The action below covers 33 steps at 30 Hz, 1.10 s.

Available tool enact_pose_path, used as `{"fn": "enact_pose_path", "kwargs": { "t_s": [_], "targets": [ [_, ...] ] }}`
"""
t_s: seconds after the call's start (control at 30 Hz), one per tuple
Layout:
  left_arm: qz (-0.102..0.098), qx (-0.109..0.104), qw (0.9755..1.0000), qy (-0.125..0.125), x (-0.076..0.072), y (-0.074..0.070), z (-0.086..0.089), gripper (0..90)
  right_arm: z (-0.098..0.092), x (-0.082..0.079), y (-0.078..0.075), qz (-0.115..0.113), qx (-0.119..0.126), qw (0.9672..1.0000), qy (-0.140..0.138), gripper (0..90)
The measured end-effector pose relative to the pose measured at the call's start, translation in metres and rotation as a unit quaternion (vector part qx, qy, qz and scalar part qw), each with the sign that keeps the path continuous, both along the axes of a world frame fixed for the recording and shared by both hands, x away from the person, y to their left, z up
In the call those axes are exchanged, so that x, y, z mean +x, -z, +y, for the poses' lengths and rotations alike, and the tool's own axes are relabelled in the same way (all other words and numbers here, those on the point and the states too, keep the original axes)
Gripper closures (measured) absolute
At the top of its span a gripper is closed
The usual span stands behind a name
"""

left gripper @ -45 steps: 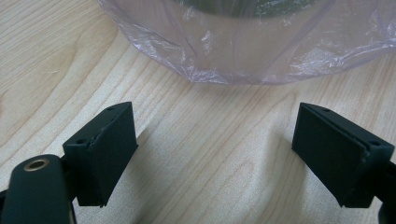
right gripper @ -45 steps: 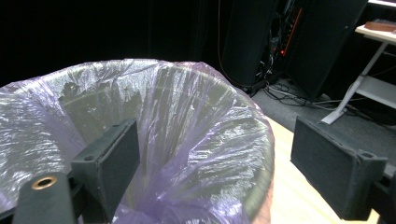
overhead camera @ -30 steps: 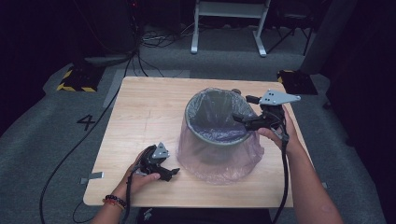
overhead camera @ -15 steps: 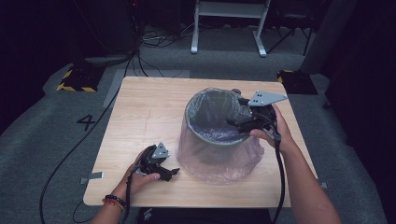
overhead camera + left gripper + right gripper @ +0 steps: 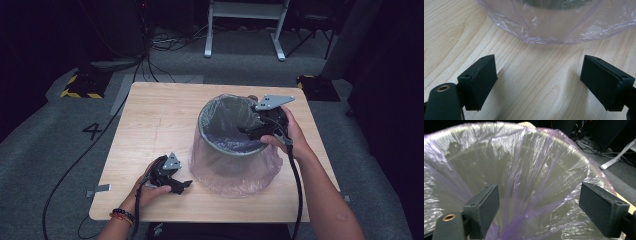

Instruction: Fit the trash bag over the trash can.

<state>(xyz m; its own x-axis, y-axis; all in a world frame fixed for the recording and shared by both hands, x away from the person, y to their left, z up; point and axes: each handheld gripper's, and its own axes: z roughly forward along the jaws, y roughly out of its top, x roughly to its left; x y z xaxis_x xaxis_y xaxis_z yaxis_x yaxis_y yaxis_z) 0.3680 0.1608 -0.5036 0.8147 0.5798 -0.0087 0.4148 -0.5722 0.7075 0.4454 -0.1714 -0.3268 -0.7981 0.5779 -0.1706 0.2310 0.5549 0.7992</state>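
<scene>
since a second ago our right gripper (image 5: 248,131) has dipped, jaws spread, into the grey round bin's translucent purple plastic liner (image 5: 529,182); we judge pressing it down is next, while our left gripper (image 5: 539,82) rests unclenched on the pale wooden table (image 5: 155,115).

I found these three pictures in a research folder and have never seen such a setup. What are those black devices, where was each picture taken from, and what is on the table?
A person sits at a wooden table with a hand-held two-jaw gripper in each hand; there is no robot arm. The high view looks down from above. The other two pictures come from cameras riding on the grippers, looking along their black jaws.

On the table stands a grey waste bin lined with a thin purplish plastic bag that drapes down its outside. The left gripper rests low on the table, open and empty, facing the bag's hem. The right gripper is at the bin's rim, pointing inside, open, holding nothing.
</scene>
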Motion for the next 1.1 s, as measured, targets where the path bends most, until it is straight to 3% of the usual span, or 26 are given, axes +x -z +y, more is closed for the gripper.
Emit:
{"fn": "enact_pose_path", "kwargs": {
  "t_s": [0.47, 0.77, 1.1],
  "targets": [
    [0.000, 0.001, 1.0000, 0.000, 0.000, 0.000, 0.000, 13.5, 0.010, 0.003, 0.005, 0.039, -0.060, 0.9972, -0.019, 18.1],
    [0.000, 0.000, 1.0000, 0.000, 0.000, 0.000, 0.000, 13.5, 0.017, 0.004, 0.004, 0.064, -0.121, 0.9903, -0.025, 17.4],
    [0.000, 0.000, 1.0000, 0.000, 0.000, 0.000, 0.000, 13.5, 0.024, 0.009, 0.005, 0.086, -0.170, 0.9817, 0.002, 16.5]
  ]
}}
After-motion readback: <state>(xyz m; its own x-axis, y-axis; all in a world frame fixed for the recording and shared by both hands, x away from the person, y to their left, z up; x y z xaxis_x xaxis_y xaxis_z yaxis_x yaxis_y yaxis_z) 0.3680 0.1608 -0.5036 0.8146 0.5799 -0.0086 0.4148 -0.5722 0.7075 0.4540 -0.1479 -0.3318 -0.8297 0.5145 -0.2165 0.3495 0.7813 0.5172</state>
